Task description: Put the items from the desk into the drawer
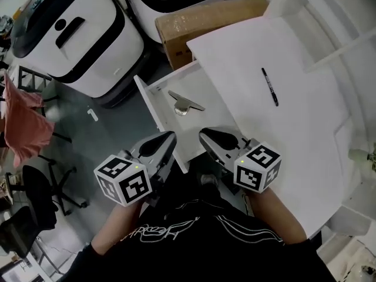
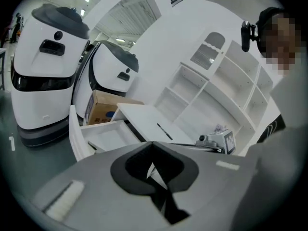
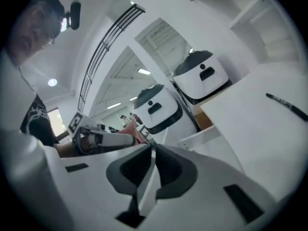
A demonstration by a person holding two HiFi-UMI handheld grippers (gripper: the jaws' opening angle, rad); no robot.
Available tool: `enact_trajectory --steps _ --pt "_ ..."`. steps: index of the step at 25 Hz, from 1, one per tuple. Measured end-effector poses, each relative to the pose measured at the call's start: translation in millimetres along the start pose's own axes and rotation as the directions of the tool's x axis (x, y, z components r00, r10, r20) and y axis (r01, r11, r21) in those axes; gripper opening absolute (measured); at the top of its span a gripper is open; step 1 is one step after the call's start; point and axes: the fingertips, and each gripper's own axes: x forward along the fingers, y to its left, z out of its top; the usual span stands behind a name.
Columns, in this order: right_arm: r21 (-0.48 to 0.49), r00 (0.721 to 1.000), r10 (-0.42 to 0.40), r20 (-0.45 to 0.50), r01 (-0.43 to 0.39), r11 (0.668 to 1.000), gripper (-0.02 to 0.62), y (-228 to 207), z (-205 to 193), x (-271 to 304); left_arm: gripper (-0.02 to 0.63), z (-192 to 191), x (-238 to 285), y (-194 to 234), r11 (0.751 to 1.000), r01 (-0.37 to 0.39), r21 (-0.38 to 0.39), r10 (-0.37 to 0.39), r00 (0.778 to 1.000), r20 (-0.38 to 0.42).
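Observation:
A black pen (image 1: 269, 86) lies alone on the white desk (image 1: 294, 151); it also shows in the left gripper view (image 2: 164, 131) and the right gripper view (image 3: 288, 106). The white drawer (image 1: 154, 107) stands pulled out to the desk's left, with a grey metal item (image 1: 185, 103) lying inside. My left gripper (image 1: 170, 137) hovers near the drawer's front corner, and its jaws meet with nothing between them (image 2: 152, 143). My right gripper (image 1: 203, 135) hangs beside it over the desk's near edge, also shut and empty (image 3: 153, 148). Both are well short of the pen.
A cardboard box (image 1: 200, 22) sits on the floor behind the drawer. Two large white machines (image 1: 70, 34) stand to the left. White shelving (image 2: 216, 81) rises at the desk's back. A red cloth (image 1: 20, 119) and black chairs (image 1: 35, 198) are at the far left.

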Motion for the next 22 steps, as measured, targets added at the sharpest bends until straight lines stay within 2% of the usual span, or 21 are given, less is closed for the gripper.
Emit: enact_trajectory --steps 3,5,13,18,22 --pt "-0.016 0.993 0.104 0.047 -0.104 0.994 0.011 28.4 10.3 -35.1 0.009 3.7 6.8 -35.1 0.998 0.043 0.041 -0.043 0.999 0.007" --pt "-0.030 0.991 0.105 0.086 -0.103 0.994 0.009 35.4 16.4 -59.0 0.009 5.2 10.3 -58.3 0.995 0.073 0.069 -0.074 0.997 0.010" --pt "-0.078 0.977 -0.017 0.214 0.034 0.996 0.009 26.8 41.0 -132.2 0.009 10.3 19.2 -120.0 0.971 0.175 0.162 -0.179 0.984 0.009" --pt "-0.113 0.965 -0.106 0.241 0.137 0.984 0.011 11.3 47.2 -152.6 0.009 14.8 30.7 -143.4 0.953 0.230 0.199 -0.234 0.972 -0.002" --pt "-0.139 0.957 -0.172 0.232 0.208 0.968 0.011 -9.3 46.6 -158.1 0.009 16.7 39.5 -142.5 0.947 0.250 0.203 -0.251 0.968 -0.021"
